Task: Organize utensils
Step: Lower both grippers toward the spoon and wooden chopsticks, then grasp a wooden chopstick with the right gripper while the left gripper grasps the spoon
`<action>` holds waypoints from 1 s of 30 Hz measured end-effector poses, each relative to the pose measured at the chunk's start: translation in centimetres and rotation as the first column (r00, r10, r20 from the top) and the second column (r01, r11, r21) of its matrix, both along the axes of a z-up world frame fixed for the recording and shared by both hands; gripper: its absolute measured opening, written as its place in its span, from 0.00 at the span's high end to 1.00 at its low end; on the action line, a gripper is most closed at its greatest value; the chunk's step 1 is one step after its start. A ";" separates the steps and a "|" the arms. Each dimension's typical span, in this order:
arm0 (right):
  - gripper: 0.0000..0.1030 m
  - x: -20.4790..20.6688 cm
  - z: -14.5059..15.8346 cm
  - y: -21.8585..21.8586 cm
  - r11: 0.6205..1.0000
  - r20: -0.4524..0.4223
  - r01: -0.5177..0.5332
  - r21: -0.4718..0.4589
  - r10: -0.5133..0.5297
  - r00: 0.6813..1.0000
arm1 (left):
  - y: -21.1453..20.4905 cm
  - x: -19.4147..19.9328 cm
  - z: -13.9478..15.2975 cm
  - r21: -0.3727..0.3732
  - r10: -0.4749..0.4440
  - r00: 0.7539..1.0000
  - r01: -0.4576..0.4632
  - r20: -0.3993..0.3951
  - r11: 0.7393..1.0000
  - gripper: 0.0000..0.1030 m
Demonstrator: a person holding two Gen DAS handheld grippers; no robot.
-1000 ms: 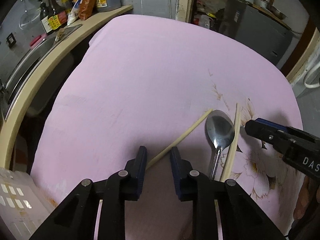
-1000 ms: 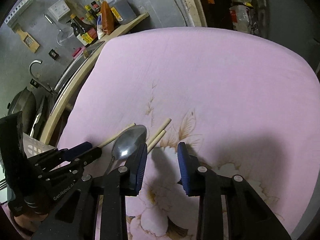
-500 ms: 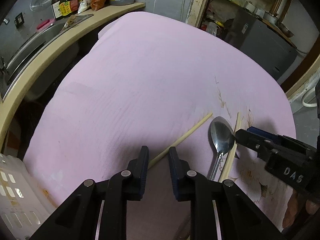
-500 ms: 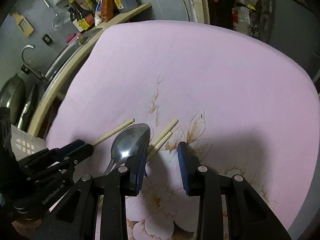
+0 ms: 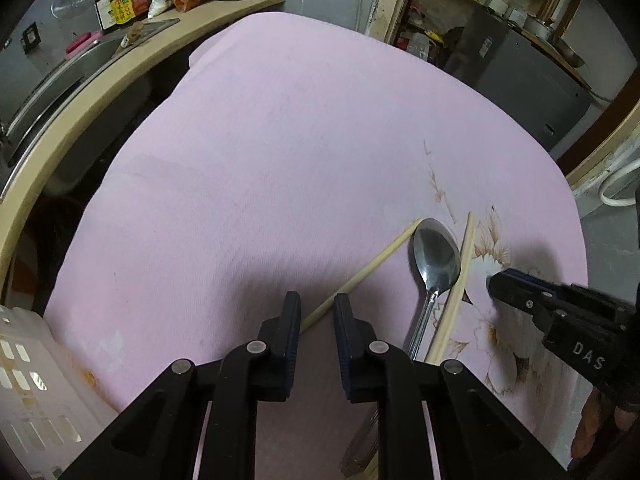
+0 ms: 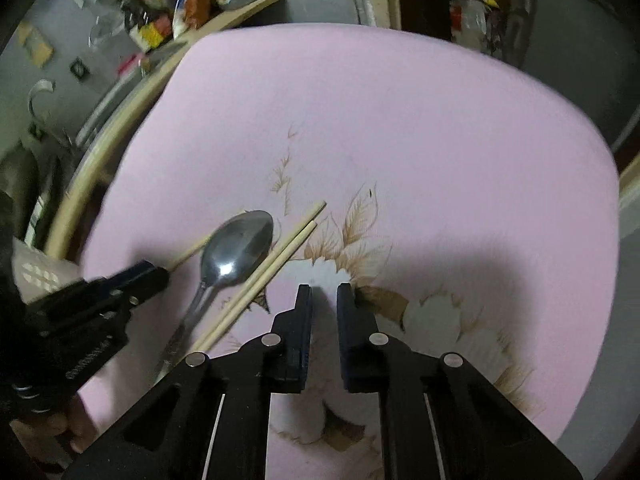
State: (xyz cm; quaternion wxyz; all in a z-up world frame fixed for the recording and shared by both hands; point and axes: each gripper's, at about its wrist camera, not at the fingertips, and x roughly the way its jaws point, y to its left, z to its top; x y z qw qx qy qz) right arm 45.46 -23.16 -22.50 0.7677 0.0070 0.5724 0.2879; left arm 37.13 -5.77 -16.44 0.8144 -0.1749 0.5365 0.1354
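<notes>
Left wrist view: the left gripper (image 5: 316, 308) points down at the pink floral tablecloth (image 5: 280, 152), its jaws closing with a single chopstick (image 5: 372, 268) lying between them; the pads look not yet pressed on it. A metal spoon (image 5: 434, 264) lies just right of it, bowl up, and a pair of chopsticks (image 5: 456, 284) lies along the spoon's right side. The right gripper (image 5: 494, 282) shows near those. A white slotted basket (image 5: 36, 384) sits at lower left.

Right wrist view: the right gripper (image 6: 325, 298) hangs over the printed flower, jaws closing on nothing, right of the pair of chopsticks (image 6: 264, 276) and spoon (image 6: 234, 248)
</notes>
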 end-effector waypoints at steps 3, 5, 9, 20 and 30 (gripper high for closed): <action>0.88 0.1 0.1 -0.3 0.995 -0.058 0.039 0.092 -0.034 0.998 | 0.3 -0.1 -0.1 -0.016 0.012 1.000 -0.012 0.002 1.000 0.84; 0.88 0.0 0.3 0.0 0.994 -0.069 0.042 0.103 -0.035 0.997 | 0.6 -0.3 -0.1 -0.034 0.040 0.999 -0.040 0.010 0.999 0.85; 0.88 -0.1 0.6 1.2 0.997 -0.085 0.020 0.076 -0.013 0.996 | 1.4 -1.1 -0.3 -0.083 0.115 0.993 -0.113 0.031 0.990 0.87; 0.78 -1.1 -0.3 3.1 1.000 -0.076 -0.001 0.000 0.001 0.997 | 2.8 -1.8 -1.0 -0.134 0.184 0.982 -0.179 0.027 0.975 0.94; 0.90 -1.6 0.6 2.2 0.997 -0.068 -0.015 -0.078 0.009 0.998 | 1.9 -1.6 -1.0 -0.151 0.098 0.995 -0.100 -0.017 0.984 0.95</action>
